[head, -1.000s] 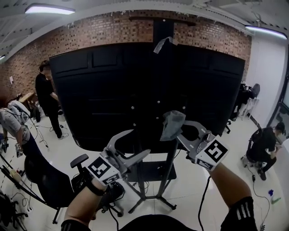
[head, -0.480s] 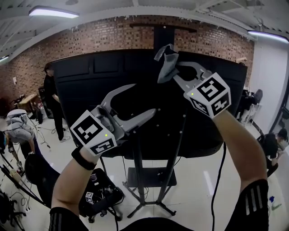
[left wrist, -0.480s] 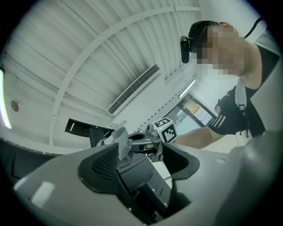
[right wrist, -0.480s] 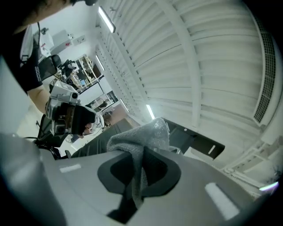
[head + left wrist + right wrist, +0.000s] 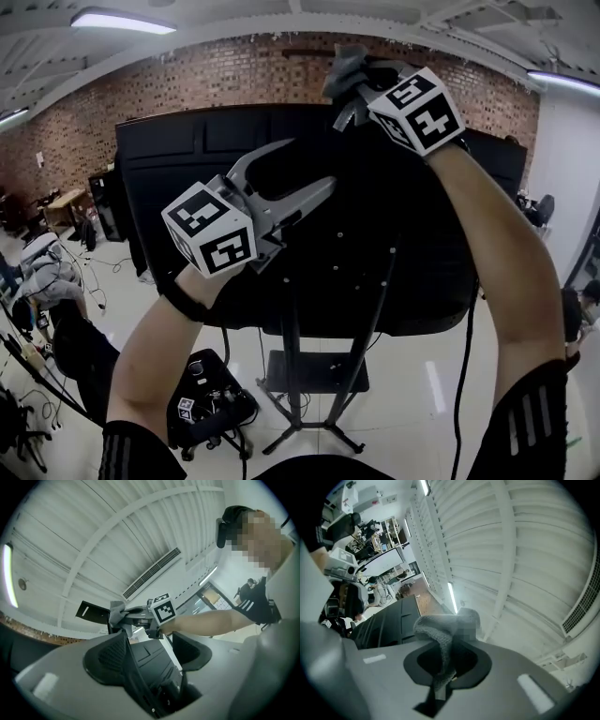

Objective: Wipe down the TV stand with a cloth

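Brick wall (image 5: 187, 80) — cloth (image 5: 345, 67) hides top of TV stand (image 5: 292, 366).

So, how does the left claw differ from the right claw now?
The right claw is shut on a grey cloth; the left claw is open and empty. The right claw is higher than the left claw. Both are held up before the black TV.
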Tool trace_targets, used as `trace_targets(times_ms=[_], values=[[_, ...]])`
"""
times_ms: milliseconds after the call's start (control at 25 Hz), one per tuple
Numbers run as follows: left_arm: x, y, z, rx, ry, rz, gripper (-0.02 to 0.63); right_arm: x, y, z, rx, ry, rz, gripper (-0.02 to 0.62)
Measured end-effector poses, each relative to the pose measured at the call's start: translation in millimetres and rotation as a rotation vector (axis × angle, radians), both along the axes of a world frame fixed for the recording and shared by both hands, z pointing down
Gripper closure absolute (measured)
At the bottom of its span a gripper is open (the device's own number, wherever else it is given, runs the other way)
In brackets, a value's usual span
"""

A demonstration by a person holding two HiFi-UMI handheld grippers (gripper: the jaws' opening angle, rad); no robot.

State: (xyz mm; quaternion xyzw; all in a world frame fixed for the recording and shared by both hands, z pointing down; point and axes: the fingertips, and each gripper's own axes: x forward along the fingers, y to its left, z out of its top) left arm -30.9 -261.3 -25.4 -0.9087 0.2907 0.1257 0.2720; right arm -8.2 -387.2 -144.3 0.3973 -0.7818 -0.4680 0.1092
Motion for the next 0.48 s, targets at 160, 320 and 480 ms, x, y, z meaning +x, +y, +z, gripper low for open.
trace_targets(times_ms=[160, 320, 480], values=[[-5.1, 1.8, 17.2, -0.001, -0.023, -0.028, 0.272, -4.9, -4.1, -7.2, 0.029, -0.015, 0.027, 0.577], [-10.0, -0.3, 35.2, -0.037, -0.005, -0.019, 0.272, -6.8, -6.9, 7.8, 0.024, -0.018, 0.034, 0.577], [-10.2, -1.6, 59.6, -0.061, -0.003, -0.016, 0.272, -8.1, -9.9, 41.7, -0.005, 0.026, 0.052, 0.577]])
